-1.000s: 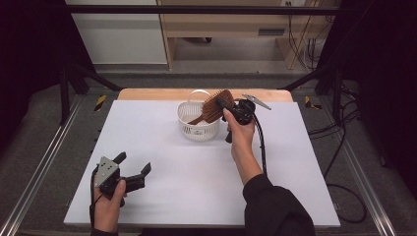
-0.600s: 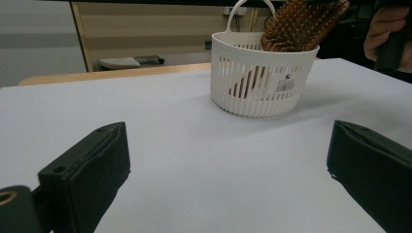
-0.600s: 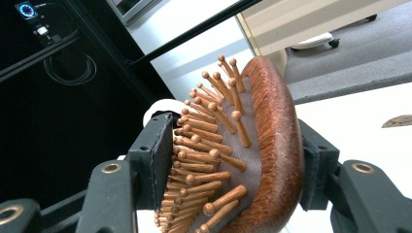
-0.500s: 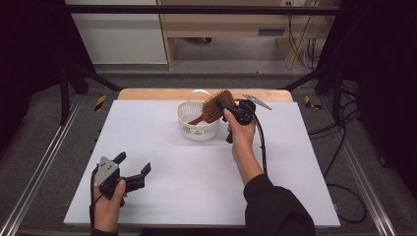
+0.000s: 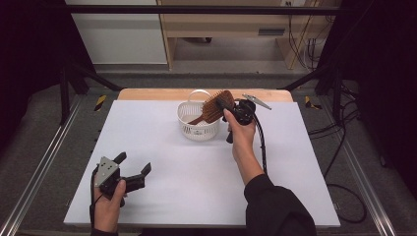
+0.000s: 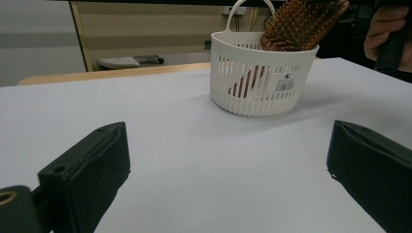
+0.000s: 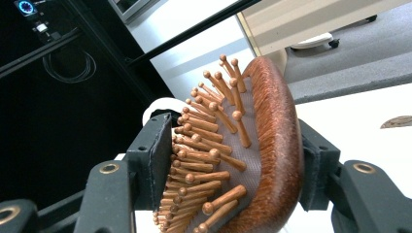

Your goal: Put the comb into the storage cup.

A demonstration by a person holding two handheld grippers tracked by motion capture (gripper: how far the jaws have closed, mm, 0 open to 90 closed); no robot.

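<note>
A wooden hairbrush [image 5: 215,106] with peg bristles leans in a white slotted basket [image 5: 198,132] at the back middle of the table, handle down inside it. My right gripper [image 5: 227,104] is shut on the brush head. In the right gripper view one jaw presses the bristles and the other the wooden back of the hairbrush [image 7: 272,145]. My left gripper [image 5: 133,164] is held open near the front left corner, nothing between its jaws. In the left gripper view the basket [image 6: 262,73] and hairbrush [image 6: 296,24] stand far ahead.
The white table sheet [image 5: 172,162] spreads between the two hands. A wooden strip [image 5: 147,93] runs along the back edge. Metal rails [image 5: 39,172] flank the table, and cables [image 5: 344,147] lie on the floor at right.
</note>
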